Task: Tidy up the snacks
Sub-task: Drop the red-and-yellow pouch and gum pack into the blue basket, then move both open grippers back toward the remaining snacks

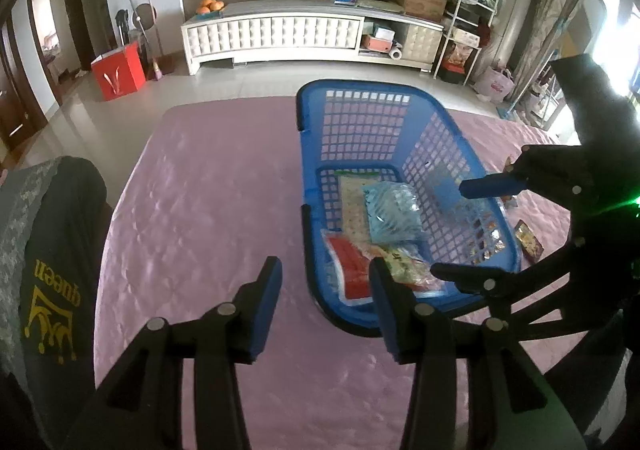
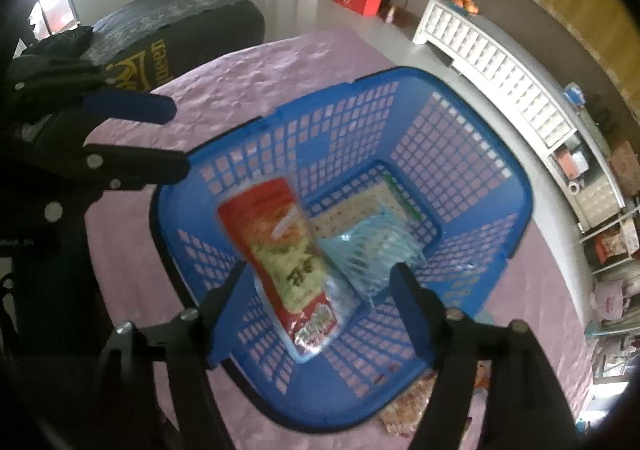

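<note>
Right claw (image 2: 316, 302) hangs open and empty right over the basket (image 2: 516, 185), red snack bag (image 2: 288, 262) just below it, lying lengthwise toward the claw; left claw (image 1: 324, 310) open too, beside the basket.

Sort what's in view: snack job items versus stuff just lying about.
Job: blue basket, red snack pouch, clear blue packet, snack packs on the cloth.
Lying about: red box, oranges, white cabinet.
</note>
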Demonstrator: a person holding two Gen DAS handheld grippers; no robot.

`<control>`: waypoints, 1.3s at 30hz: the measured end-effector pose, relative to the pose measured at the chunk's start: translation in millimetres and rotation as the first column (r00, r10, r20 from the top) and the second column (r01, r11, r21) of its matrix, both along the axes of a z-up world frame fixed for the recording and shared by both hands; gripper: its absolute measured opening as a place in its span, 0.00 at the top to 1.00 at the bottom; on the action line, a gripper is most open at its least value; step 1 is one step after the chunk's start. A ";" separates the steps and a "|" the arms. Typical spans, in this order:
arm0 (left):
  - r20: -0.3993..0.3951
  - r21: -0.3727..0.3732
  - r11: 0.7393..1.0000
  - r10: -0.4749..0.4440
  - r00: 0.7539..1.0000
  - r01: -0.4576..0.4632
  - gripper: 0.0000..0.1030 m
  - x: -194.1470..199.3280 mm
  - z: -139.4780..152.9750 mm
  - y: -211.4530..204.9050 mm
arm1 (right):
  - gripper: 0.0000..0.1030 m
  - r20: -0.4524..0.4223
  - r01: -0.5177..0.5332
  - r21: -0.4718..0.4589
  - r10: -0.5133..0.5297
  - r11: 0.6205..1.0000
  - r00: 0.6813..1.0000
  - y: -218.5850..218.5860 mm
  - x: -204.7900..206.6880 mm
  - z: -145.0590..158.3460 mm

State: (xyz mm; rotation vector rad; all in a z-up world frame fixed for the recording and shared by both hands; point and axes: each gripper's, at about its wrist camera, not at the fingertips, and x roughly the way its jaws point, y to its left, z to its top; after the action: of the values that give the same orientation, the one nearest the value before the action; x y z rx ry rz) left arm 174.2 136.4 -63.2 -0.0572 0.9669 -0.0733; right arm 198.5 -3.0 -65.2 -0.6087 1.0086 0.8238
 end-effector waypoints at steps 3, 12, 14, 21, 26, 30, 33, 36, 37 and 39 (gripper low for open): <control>0.008 0.005 1.000 -0.012 1.000 0.012 0.58 -2.9 6.0 -8.8 | 0.27 -0.007 0.047 0.049 -0.047 0.998 0.999 -20.1 -0.4 12.4; 0.044 0.027 0.996 -0.087 0.995 0.086 0.51 -6.6 23.0 -63.6 | 0.26 0.016 0.201 0.143 -0.205 0.969 0.979 -91.9 -2.1 43.0; 0.054 0.037 0.993 -0.116 0.992 0.114 0.48 -6.2 25.3 -78.9 | 0.26 0.019 0.231 0.153 -0.236 0.961 0.972 -107.8 -3.1 45.4; 0.071 0.041 0.979 -0.200 0.977 0.198 0.36 -0.4 29.6 -135.2 | 0.25 0.027 0.364 0.172 -0.373 0.916 0.927 -170.0 -5.4 44.6; 0.066 0.036 0.967 -0.253 0.965 0.251 0.31 5.4 23.7 -174.1 | 0.25 0.007 0.464 0.185 -0.473 0.866 0.881 -216.0 -5.4 36.9; 0.037 0.018 0.960 -0.280 0.959 0.279 0.30 10.2 6.8 -202.8 | 0.25 -0.012 0.515 0.179 -0.522 0.838 0.853 -240.2 -7.8 22.0; 0.001 0.012 0.954 -0.300 0.954 0.300 0.30 11.7 -10.7 -220.6 | 0.25 -0.033 0.543 0.166 -0.546 0.823 0.837 -254.1 -12.2 6.3; -0.021 0.046 0.945 -0.323 0.946 0.324 0.30 12.8 -25.0 -238.7 | 0.25 -0.037 0.558 0.157 -0.560 0.815 0.828 -266.1 -15.6 -7.8; -0.029 0.044 0.942 -0.331 0.943 0.332 0.30 13.9 -29.8 -242.9 | 0.25 -0.038 0.562 0.154 -0.564 0.812 0.825 -269.1 -16.5 -13.3; -0.049 0.036 0.941 -0.335 0.941 0.337 0.30 17.4 -39.3 -250.5 | 0.25 -0.051 0.571 0.146 -0.570 0.808 0.820 -273.6 -17.3 -23.1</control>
State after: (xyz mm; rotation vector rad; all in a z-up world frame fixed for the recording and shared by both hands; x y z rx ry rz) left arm 191.6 -114.1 -102.5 0.1491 1.0126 -0.3677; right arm 181.1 -276.6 -88.4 -0.1412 1.0435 0.3569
